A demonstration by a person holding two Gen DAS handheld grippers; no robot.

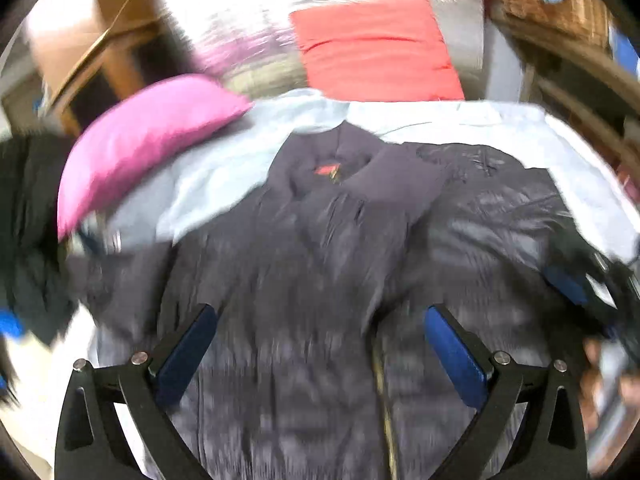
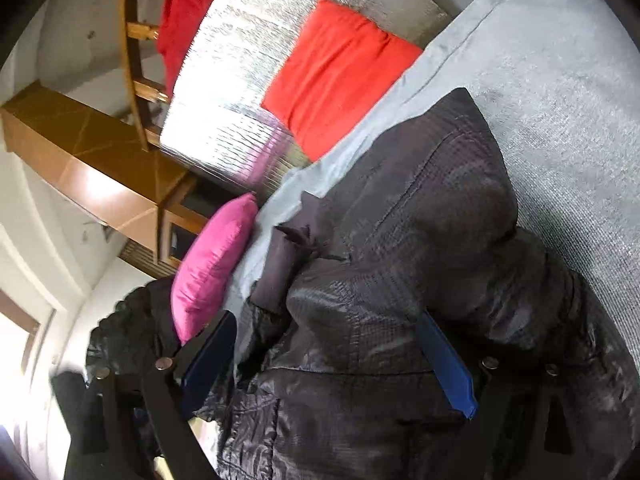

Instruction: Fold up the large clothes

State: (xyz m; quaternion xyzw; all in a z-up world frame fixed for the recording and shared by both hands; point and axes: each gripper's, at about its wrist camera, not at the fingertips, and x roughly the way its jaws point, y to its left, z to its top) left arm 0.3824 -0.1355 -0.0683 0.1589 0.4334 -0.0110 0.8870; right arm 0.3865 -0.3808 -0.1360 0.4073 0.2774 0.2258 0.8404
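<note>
In the left wrist view, a dark jacket (image 1: pixel 320 260) was spread over the middle, on a pale blue sheet (image 1: pixel 460 120). A small red label (image 1: pixel 326 169) was seen at its collar, too blurred to read. The left gripper (image 1: pixel 320 352) was held wide with nothing in it.

In the right wrist view, the jacket (image 2: pixel 400 280) filled the lower middle. Bare sheet (image 2: pixel 560 100) was left at the upper right. The right gripper (image 2: pixel 332 364) was spread wide over the jacket.

Left gripper (image 1: pixel 320 340) spread wide over dark jacket (image 1: pixel 320 248) on pale sheet (image 1: pixel 520 128); pink cushion (image 1: pixel 152 140) left, red cushion (image 1: pixel 376 48) behind.

Dark quilted jacket (image 1: pixel 320 248) spread flat, collar away
</note>
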